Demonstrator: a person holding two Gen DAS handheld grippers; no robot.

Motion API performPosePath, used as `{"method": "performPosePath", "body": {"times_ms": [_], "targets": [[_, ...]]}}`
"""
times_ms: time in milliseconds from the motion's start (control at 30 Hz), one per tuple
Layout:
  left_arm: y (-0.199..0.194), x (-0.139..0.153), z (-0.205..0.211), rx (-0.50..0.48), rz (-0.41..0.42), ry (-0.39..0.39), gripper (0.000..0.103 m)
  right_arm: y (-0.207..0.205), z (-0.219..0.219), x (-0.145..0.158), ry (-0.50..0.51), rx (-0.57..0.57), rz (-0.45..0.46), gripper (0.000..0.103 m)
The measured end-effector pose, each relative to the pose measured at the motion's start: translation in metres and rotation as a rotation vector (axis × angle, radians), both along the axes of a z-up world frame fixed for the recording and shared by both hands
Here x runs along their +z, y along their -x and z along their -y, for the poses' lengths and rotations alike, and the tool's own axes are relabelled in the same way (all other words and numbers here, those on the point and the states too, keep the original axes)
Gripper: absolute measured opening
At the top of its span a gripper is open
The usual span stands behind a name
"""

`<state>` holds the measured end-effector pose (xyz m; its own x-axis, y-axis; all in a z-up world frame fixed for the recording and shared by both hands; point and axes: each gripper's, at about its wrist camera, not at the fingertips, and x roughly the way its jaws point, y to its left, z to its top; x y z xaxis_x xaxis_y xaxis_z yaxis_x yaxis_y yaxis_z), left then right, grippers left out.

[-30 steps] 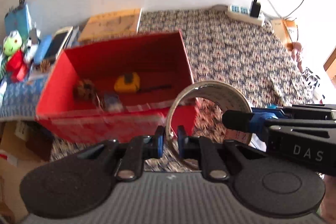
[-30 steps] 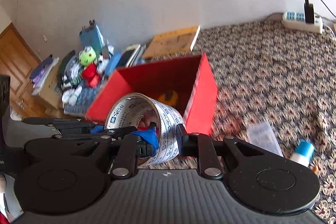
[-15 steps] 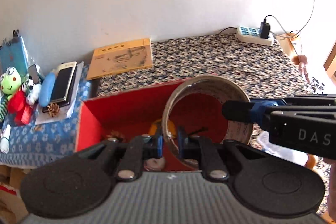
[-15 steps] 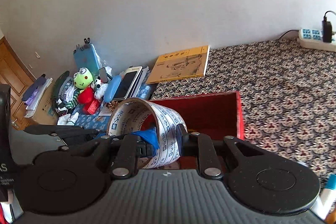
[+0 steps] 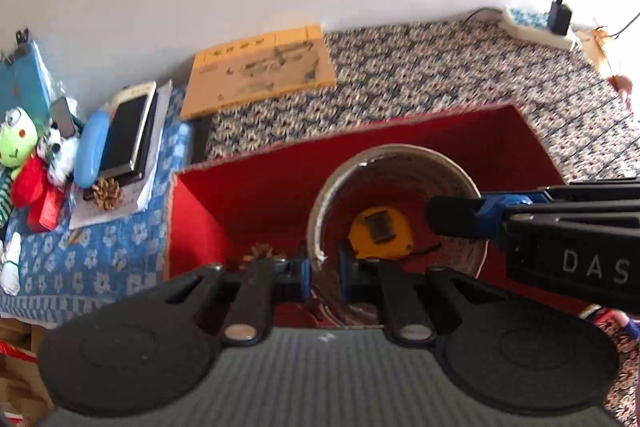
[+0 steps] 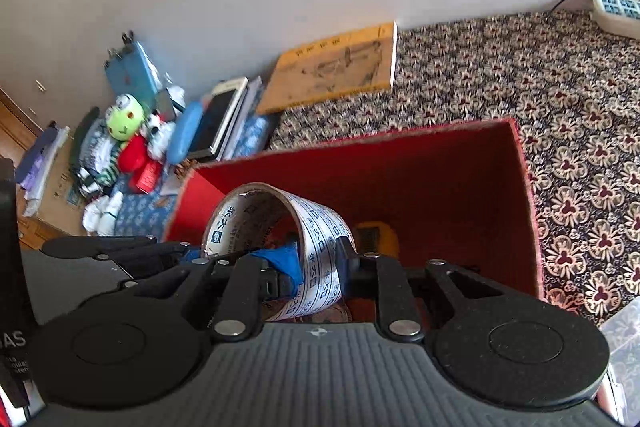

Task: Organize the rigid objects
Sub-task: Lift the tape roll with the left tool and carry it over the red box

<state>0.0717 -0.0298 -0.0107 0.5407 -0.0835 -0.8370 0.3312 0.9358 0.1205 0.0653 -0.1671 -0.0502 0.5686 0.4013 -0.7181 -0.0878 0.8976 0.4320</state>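
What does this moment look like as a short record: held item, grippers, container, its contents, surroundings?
held item: tape roll, gripped on its wall by both grippers
left gripper: shut on the roll
right gripper: shut on the roll
container: red box, open, roll above it
contents: yellow tape measure, pine cone
surroundings: yellow booklet, frog plush, power strip

Black left gripper (image 5: 324,273) with blue pads, silver screws, ribbed grey base, black right gripper (image 6: 320,267) marked with white letters
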Motion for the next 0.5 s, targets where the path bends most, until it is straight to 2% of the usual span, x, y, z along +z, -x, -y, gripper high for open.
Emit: {"method": "performPosePath", "body": {"times_ms": [233, 500], "targets": [[-0.017, -0.032, -0.004, 0.009, -0.05, -0.048, 0.012, -0.017, -0.007, -0.017, 0.016, -0.001, -0.054, 0.0], [-0.034, -0.054, -0.01, 0.036, -0.094, -0.079, 0.014, -0.03, -0.016, -0.029, 0.02, 0.007, -0.072, 0.0]]}}
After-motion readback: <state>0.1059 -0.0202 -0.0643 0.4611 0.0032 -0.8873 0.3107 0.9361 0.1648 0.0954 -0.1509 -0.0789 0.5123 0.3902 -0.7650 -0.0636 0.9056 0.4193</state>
